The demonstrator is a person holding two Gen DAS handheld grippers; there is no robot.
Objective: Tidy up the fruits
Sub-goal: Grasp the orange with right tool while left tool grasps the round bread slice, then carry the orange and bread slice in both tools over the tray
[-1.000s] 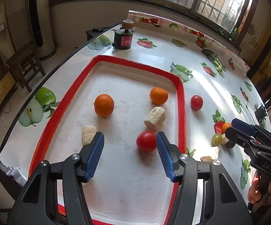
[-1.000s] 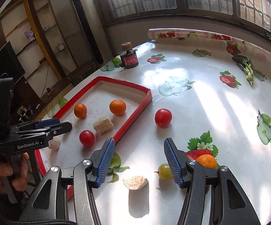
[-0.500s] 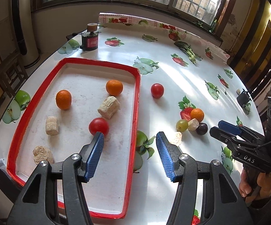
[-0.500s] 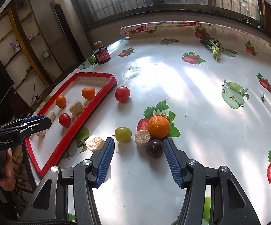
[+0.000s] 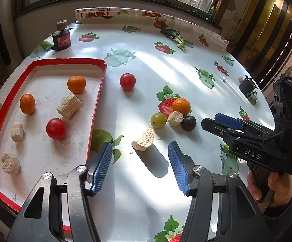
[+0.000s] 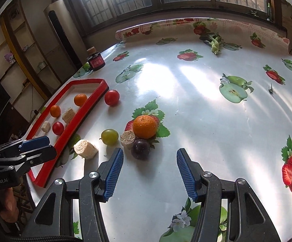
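Both sets of fingers are hanging wide and empty: left gripper (image 5: 140, 168) is lining up the pale crumbly biscuit chunk (image 5: 144, 139) just ahead, right gripper (image 6: 150, 171) the dark round plum (image 6: 140, 148)

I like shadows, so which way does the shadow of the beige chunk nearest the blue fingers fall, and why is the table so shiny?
Left wrist view: the beige cut chunk throws a dark shadow toward the camera; right wrist view: window light glares white on the glossy fruit-print tablecloth.

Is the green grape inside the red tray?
No. The grape lies on the tablecloth, outside the tray, beside a beige chunk.
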